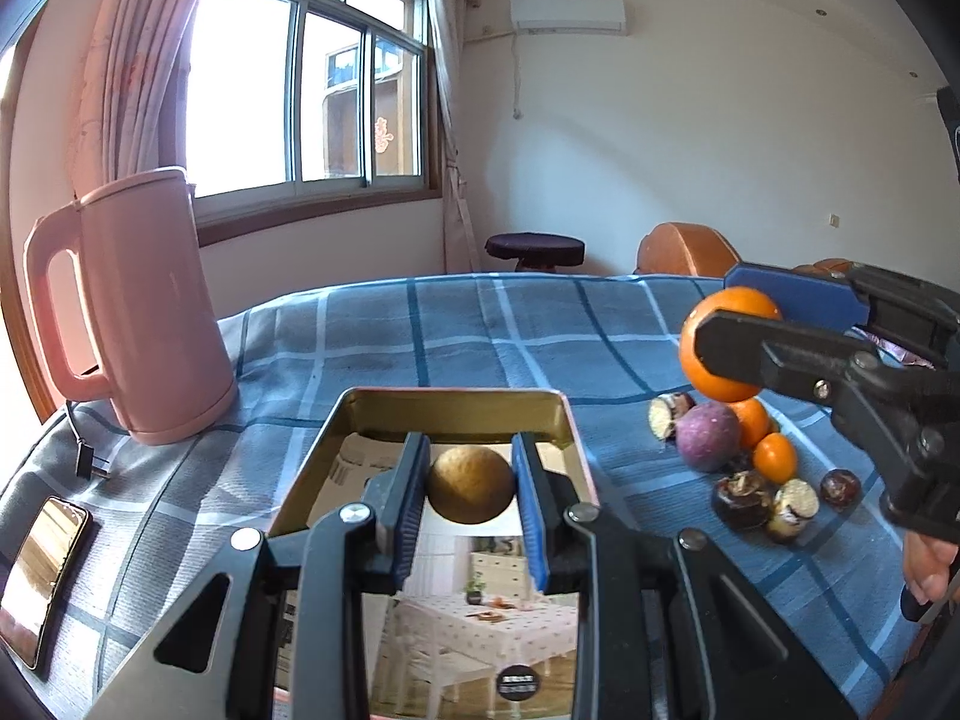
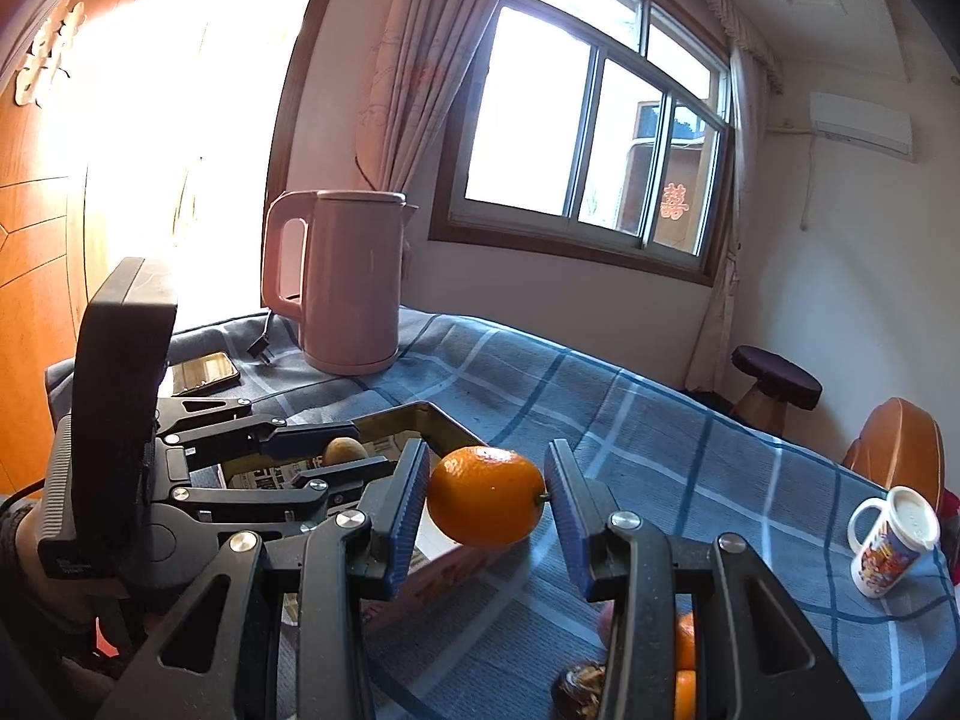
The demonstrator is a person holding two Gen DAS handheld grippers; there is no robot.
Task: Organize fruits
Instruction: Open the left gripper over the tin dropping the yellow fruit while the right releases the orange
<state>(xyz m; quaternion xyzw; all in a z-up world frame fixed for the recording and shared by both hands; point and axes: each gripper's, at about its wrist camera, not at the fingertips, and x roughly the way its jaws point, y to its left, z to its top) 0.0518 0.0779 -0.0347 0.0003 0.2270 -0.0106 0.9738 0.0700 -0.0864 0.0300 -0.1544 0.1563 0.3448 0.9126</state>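
Left gripper (image 1: 471, 483): jaws clamped on a brown round fruit (image 1: 471, 485), held over the open tin box (image 1: 576, 420) lined with printed paper. Right gripper (image 2: 487, 495): jaws closed end to end on an orange (image 2: 486, 495), off the counter, just beside the box's edge. Loose pile on the blue checked cloth (image 1: 480, 330): purple fruit (image 1: 708, 437), small oranges (image 1: 774, 457), dark chestnut-like pieces (image 1: 744, 498). Pink kettle (image 1: 150, 306) and phone (image 1: 42, 576) left; mug (image 2: 891, 543) right.

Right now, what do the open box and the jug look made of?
Box: looks like thin metal tin, its gold inner walls glossy and reflective, corners rounded. Jug: probably matte pink plastic, with a smooth moulded handle and soft highlights; a coated metal body can't be excluded.
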